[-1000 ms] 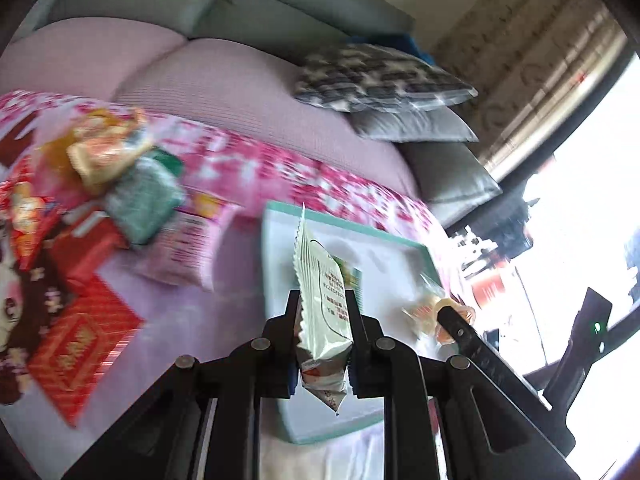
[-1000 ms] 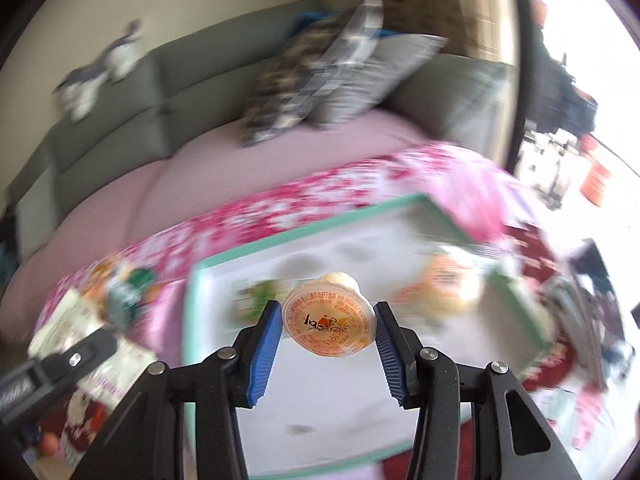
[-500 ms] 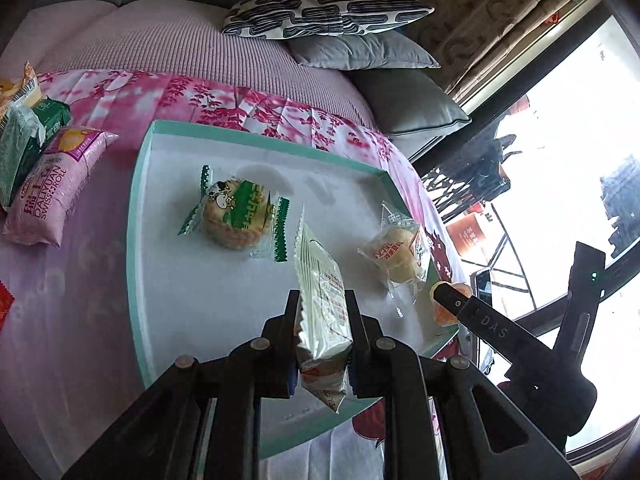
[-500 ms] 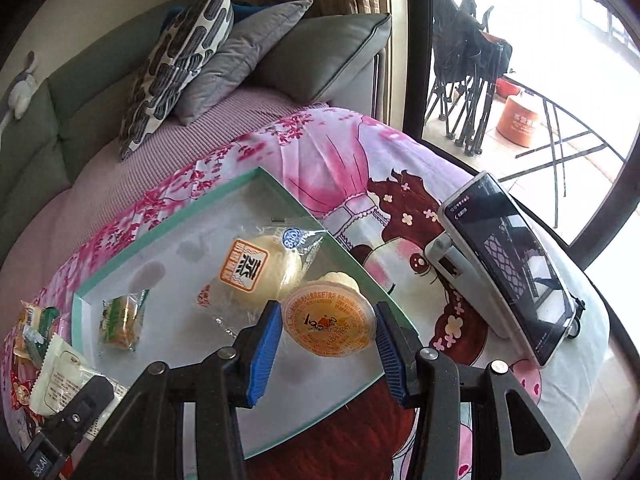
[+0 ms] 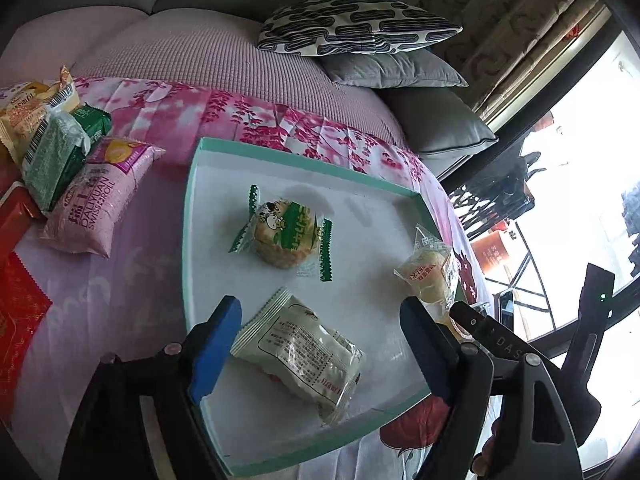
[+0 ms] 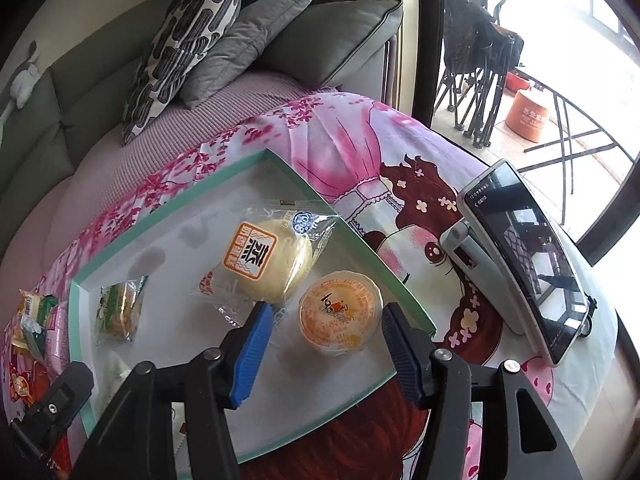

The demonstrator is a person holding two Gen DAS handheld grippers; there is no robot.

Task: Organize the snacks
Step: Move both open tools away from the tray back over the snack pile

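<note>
Snacks: in the left wrist view we see the white packet (image 5: pixel 298 354) flat on the tray (image 5: pixel 192 216), our left tool (image 5: pixel 320 334) just opened around it. In the right wrist view, the jelly cup (image 6: pixel 339 312) sits on the tray, seemingly free between our right tool (image 6: pixel 326 344), whose jaws have just widened.

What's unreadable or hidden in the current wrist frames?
- Jelly cup: in the left wrist view the right claw's finger covers nearly all of it.
- White snack packet: in the right wrist view only a blurred sliver shows behind the claw's arm.
- Snack pile: cut off by the left wrist view's left edge.
- Phone screen: text too small.
</note>
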